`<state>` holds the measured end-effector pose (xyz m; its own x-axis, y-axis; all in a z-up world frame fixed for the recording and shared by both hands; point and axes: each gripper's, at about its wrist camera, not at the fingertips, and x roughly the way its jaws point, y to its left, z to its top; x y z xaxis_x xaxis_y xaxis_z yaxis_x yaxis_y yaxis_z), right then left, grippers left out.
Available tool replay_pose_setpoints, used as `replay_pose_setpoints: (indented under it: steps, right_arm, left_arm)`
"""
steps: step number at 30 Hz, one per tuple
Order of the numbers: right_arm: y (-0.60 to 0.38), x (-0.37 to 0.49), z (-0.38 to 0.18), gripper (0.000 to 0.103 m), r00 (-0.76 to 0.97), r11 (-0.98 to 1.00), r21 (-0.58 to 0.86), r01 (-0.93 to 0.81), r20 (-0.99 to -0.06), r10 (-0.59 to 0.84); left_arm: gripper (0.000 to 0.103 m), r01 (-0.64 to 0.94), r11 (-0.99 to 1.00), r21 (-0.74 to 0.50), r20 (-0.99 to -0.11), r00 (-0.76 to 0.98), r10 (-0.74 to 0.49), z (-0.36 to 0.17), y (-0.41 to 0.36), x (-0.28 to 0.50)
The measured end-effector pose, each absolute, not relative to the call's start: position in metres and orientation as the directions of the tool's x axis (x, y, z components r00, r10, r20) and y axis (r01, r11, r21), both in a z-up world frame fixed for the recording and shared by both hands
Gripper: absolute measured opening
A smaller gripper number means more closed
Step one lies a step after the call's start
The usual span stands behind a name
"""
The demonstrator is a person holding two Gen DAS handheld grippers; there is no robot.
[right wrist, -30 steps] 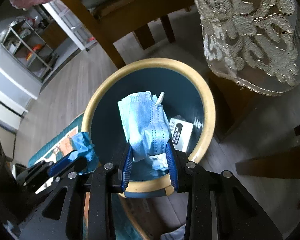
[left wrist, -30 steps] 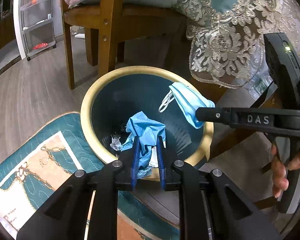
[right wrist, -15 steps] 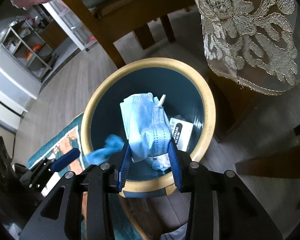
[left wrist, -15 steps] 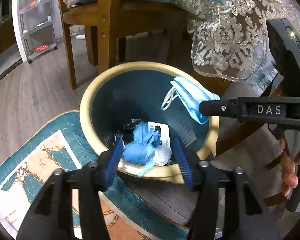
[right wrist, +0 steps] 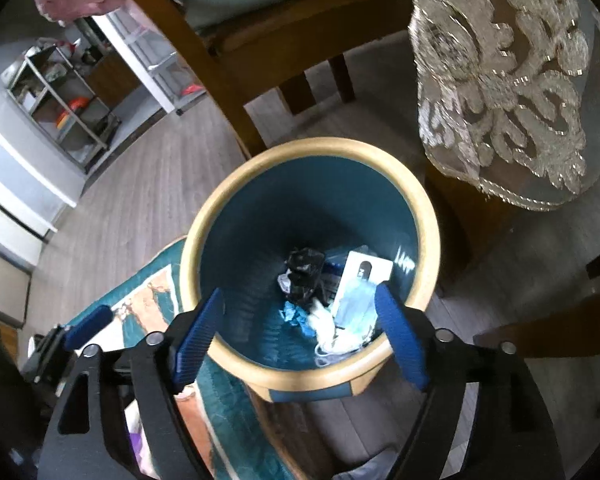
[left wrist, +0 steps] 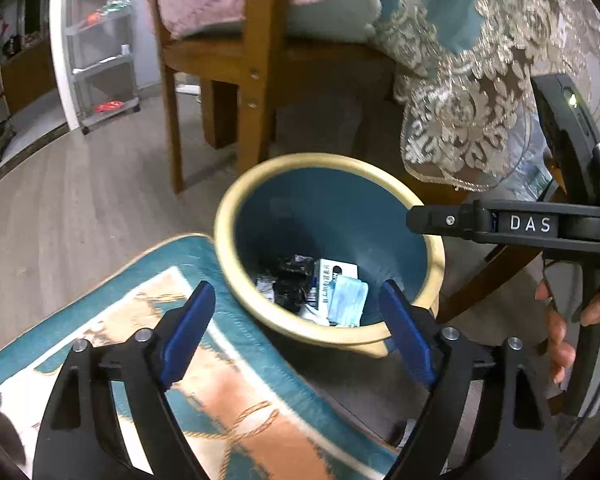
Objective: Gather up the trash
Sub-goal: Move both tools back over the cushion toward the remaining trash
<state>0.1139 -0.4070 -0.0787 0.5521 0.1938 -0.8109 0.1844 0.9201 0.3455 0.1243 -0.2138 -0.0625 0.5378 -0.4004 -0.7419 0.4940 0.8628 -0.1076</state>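
Observation:
A round bin with a yellow rim and blue inside stands on the floor. At its bottom lie a light blue face mask, a crumpled blue glove, a white box and black scraps. My left gripper is open and empty, just before the bin's near rim. My right gripper is open and empty above the bin's near side; it also shows in the left wrist view over the right rim.
A wooden chair with cushions stands behind the bin. A lace tablecloth hangs at the right. A teal and orange rug lies under the bin's left side. A shelf rack stands far left.
Both grippers opened. The blue glove dropped from the left gripper and the face mask from the right; both now lie in the bin. The left gripper pulled back and left.

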Motion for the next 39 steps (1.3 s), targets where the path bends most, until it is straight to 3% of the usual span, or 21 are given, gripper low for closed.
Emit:
replay_pose_setpoints:
  steps: [4,7,21,39]
  right_arm:
    - [-0.396,0.113,-0.067,0.091,0.574,0.924,0.351,0.152,-0.793,0.206]
    - [-0.384,0.111,-0.056,0.092,0.595,0.926,0.357,0.123,-0.773,0.219]
    - [-0.304,0.098,-0.024,0.094,0.623,0.94,0.339,-0.03,-0.729,0.283]
    - [-0.175,0.082,-0.037,0.094,0.545,0.941,0.252,-0.226,-0.768,0.337]
  left_arm:
    - [0.093,0.464,0.882,-0.086,-0.73,0.573,-0.373,-0.047,-0.193,0.116]
    - [0.097,0.439,0.896,-0.069,-0.719,0.601,-0.35,-0.034,-0.176,0.107]
    - [0.097,0.384,0.922,0.049,-0.688,0.682,-0.247,0.009,-0.098,0.052]
    - [0.097,0.112,0.994,0.007,-0.709,0.701,-0.074,0.002,0.063,0.021]
